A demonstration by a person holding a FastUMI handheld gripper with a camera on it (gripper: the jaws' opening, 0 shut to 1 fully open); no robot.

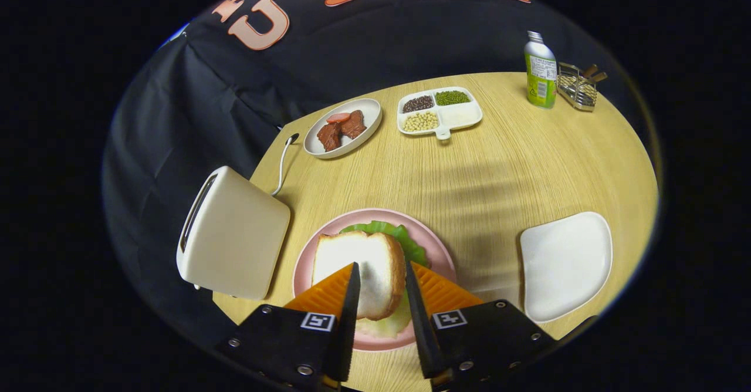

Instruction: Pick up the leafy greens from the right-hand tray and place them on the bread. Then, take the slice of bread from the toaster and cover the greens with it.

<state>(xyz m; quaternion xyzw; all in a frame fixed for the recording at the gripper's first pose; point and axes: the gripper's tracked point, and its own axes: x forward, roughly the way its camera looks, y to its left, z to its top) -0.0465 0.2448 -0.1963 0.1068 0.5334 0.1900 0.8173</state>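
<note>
A slice of bread (364, 263) lies on top of the leafy greens (405, 236) on the pink plate (317, 239); green leaf sticks out beyond the slice and at its near edge. My gripper (379, 269) hovers just over the slice with its fingers apart, the slice showing in the gap and running under the left finger. Neither finger visibly presses on the bread. The cream toaster (234, 239) stands left of the plate, its slot facing away to the left. The white right-hand tray (566, 266) is bare.
Farther back on the round wooden table (499, 163) sit an oval dish with meat pieces (343, 128) and a divided tray of beans (440, 113). A green bottle (541, 72) and a wire rack (578, 87) stand at the far right edge. The toaster's cord (283, 163) runs toward the dish.
</note>
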